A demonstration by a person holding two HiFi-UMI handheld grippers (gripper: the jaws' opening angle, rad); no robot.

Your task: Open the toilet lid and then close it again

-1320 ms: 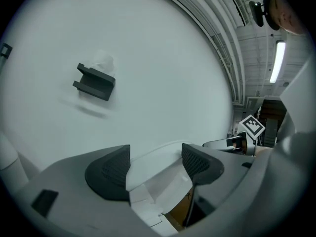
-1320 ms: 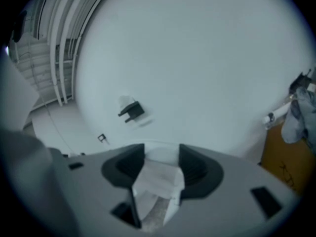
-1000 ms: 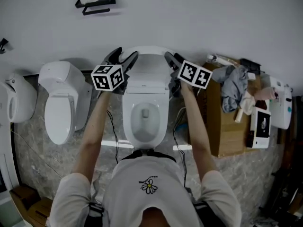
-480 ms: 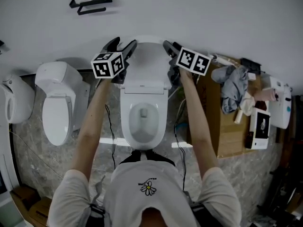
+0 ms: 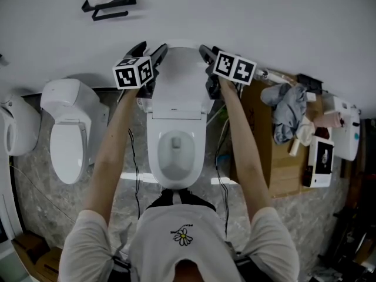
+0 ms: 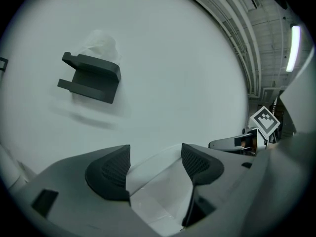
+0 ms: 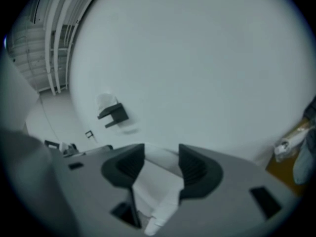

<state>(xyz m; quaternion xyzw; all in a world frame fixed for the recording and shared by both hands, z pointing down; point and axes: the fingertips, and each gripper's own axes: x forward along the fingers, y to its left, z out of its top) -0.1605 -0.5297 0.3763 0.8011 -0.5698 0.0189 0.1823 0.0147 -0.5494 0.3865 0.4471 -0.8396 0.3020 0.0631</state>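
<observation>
White plastic, the toilet lid (image 5: 179,78) stands upright at the back of the open bowl (image 5: 174,151), close against the wall (image 5: 264,16). The person reaches over the bowl with both arms. The left gripper (image 6: 155,167) is at the lid's left upper edge and the right gripper (image 7: 160,164) at its right upper edge. On each one the jaws stand apart with the lid's edge between the pads, and no firm squeeze is visible.

The opening step looks finished, so the closing half is probably in hand. The next move would call for tipping the lid forward, away from the wall, with both grippers moving together. Then it must be lowered slowly to the bowl, because a loose hold could let it drop and slam.
</observation>
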